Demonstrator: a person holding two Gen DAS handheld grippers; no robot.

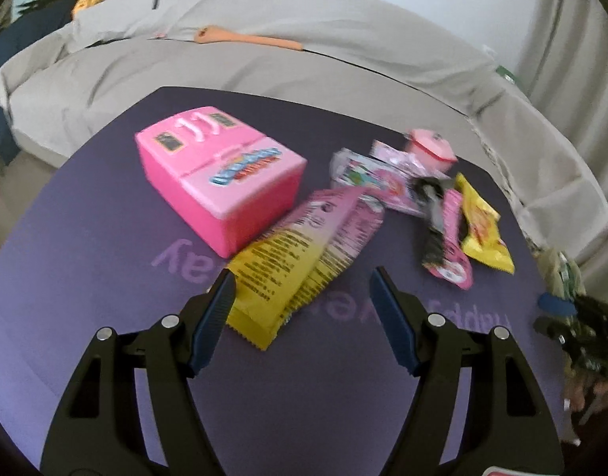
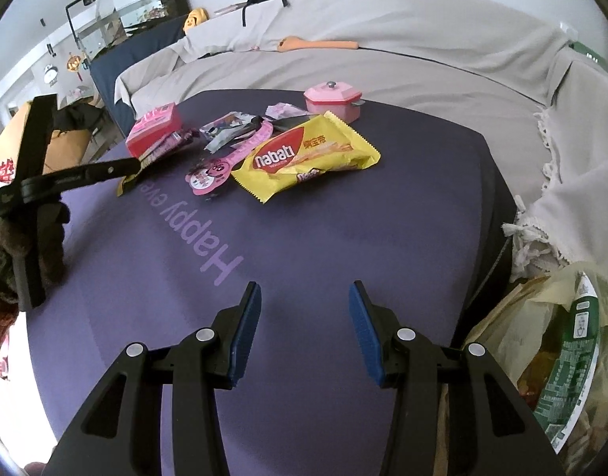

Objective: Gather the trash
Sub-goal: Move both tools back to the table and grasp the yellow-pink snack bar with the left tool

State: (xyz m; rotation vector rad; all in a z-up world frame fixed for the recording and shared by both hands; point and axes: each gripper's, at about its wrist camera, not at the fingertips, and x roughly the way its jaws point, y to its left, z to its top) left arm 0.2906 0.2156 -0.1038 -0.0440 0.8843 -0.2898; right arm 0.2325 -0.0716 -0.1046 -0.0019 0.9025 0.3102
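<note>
Several snack wrappers lie on a purple mat [image 1: 105, 238]. The nearest is a pink-and-yellow wrapper [image 1: 304, 246], leaning against a pink toy fridge [image 1: 220, 182]. My left gripper [image 1: 302, 273] is open just above it. The wrapper's lower end lies between the jaws, close to the left finger [image 1: 214, 317], and the pads do not press on it. Farther right lie a yellow nabati wrapper [image 1: 482, 230] [image 2: 304, 154], a pink wrapper [image 1: 450, 234] [image 2: 224, 162] and crumpled silver-pink ones [image 1: 375, 178]. My right gripper [image 2: 305, 285] is open over bare mat [image 2: 343, 238] with nothing between its fingers.
A pink toy pot [image 2: 333, 99] stands at the mat's far edge. A sofa under grey cloth [image 2: 422, 39] curves behind the table, with an orange toy [image 2: 319, 43] on it. A yellowish plastic bag with trash [image 2: 561, 337] hangs off the table's right side.
</note>
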